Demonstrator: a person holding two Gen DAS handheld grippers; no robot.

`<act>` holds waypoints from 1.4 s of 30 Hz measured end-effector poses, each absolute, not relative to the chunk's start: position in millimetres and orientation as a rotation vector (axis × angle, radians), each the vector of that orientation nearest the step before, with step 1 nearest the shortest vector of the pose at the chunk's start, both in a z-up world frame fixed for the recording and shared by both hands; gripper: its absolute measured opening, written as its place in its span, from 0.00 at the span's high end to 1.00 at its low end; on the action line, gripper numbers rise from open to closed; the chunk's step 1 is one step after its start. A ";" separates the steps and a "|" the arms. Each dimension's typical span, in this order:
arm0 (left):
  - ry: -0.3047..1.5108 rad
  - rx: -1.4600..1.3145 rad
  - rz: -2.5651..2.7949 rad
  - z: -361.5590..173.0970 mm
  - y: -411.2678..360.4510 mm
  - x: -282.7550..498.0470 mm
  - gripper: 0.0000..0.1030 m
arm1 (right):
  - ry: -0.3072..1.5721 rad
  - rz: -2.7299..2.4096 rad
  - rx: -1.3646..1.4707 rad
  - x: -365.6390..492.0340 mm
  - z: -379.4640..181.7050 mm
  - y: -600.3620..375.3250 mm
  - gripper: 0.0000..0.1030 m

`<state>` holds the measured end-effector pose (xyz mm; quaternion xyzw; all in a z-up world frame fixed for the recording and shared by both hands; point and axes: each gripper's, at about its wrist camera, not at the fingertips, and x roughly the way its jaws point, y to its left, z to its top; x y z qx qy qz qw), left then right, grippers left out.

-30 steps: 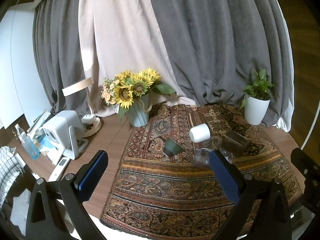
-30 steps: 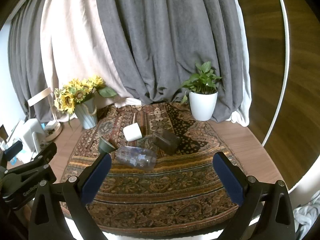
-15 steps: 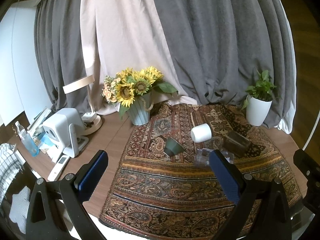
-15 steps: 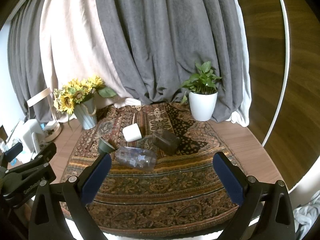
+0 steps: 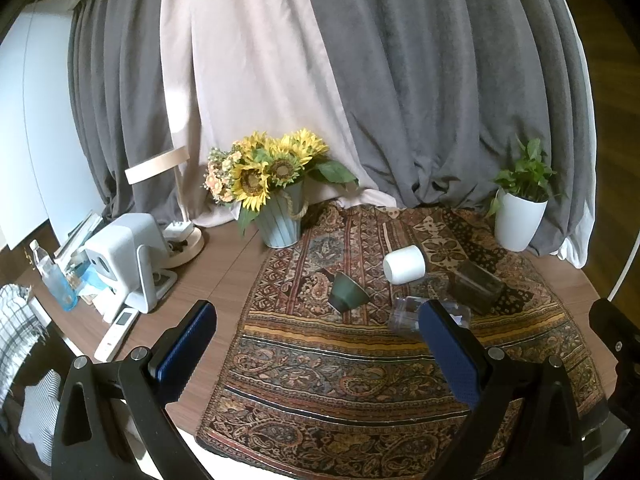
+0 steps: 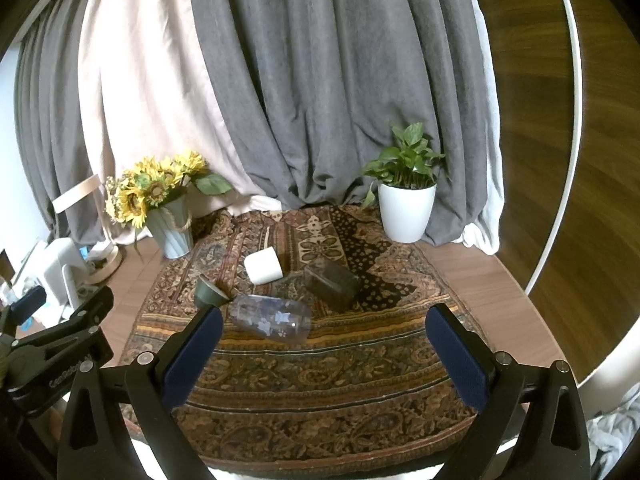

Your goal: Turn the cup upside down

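Note:
Several cups lie on their sides on a patterned rug [image 5: 360, 364] [image 6: 320, 372]: a white cup [image 5: 404, 264] [image 6: 263, 266], a small dark green cup [image 5: 347, 291] [image 6: 210, 292], a clear patterned cup [image 6: 271, 317] [image 5: 406, 314] and a dark smoked glass [image 5: 478, 286] [image 6: 330, 285]. My left gripper [image 5: 316, 344] is open and empty, held back from the cups above the rug's near part. My right gripper [image 6: 324, 348] is open and empty, just short of the clear cup.
A sunflower vase [image 5: 280, 220] [image 6: 173, 232] stands at the rug's back left, a white plant pot [image 5: 519, 224] [image 6: 406, 214] at the back right. A white device [image 5: 124, 256], lamp base [image 5: 182, 240], remote [image 5: 118, 332] and water bottle [image 5: 54, 280] crowd the table's left. Curtains hang behind.
Both grippers stay open and nearly still. The left wrist view has shifted slightly, tilting up a little; the cups have not moved.

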<state>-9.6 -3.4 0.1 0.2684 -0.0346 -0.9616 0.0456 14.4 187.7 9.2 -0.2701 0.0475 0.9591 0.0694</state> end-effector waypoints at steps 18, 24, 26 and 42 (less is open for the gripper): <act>-0.108 0.830 -2.940 -0.7 -3.4 -16.3 0.00 | 0.143 2.884 -0.818 8.8 7.4 188.2 0.01; -0.109 0.841 -2.939 -2.3 -3.1 -20.1 0.00 | 0.145 2.882 -0.828 5.6 7.4 189.6 0.01; -0.110 0.846 -2.938 -2.9 -2.2 -22.0 0.00 | 0.144 2.883 -0.832 4.6 7.2 190.2 0.01; -0.136 0.975 -2.910 -13.2 31.8 -62.9 0.00 | 0.145 2.878 -1.007 -46.6 -11.5 211.5 0.01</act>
